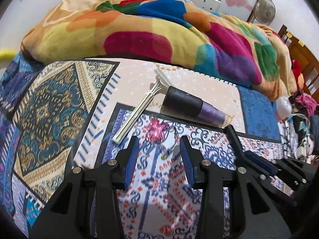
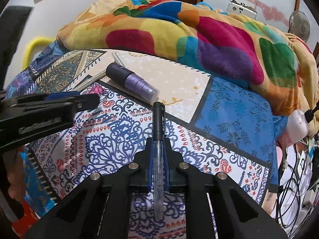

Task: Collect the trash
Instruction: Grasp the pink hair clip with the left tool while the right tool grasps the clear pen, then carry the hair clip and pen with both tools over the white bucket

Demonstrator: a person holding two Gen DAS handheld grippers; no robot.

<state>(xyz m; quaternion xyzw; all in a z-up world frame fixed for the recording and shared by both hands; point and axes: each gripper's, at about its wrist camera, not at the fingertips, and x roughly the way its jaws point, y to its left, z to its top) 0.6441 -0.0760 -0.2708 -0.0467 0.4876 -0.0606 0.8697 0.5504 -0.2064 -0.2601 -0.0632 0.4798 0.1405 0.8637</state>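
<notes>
A white disposable razor (image 1: 139, 104) and a purple bottle with a black cap (image 1: 194, 105) lie side by side on the patterned bedsheet (image 1: 59, 109). A small pink item (image 1: 157, 130) lies just ahead of my left gripper (image 1: 159, 149), which is open and empty above the sheet. My right gripper (image 2: 159, 145) is shut on a clear pen with a black cap (image 2: 159, 127), held above the sheet to the right of the bottle (image 2: 131, 81). The razor (image 2: 93, 79) shows behind the bottle. The left gripper (image 2: 59, 101) shows at the left of the right wrist view.
A bright multicoloured blanket (image 1: 159, 31) is heaped behind the objects. Cables and clutter (image 2: 295, 179) lie off the bed's right edge. A fan (image 1: 265, 10) and a wooden chair (image 1: 299, 45) stand at the far right. A yellow tube (image 2: 35, 43) is at the left.
</notes>
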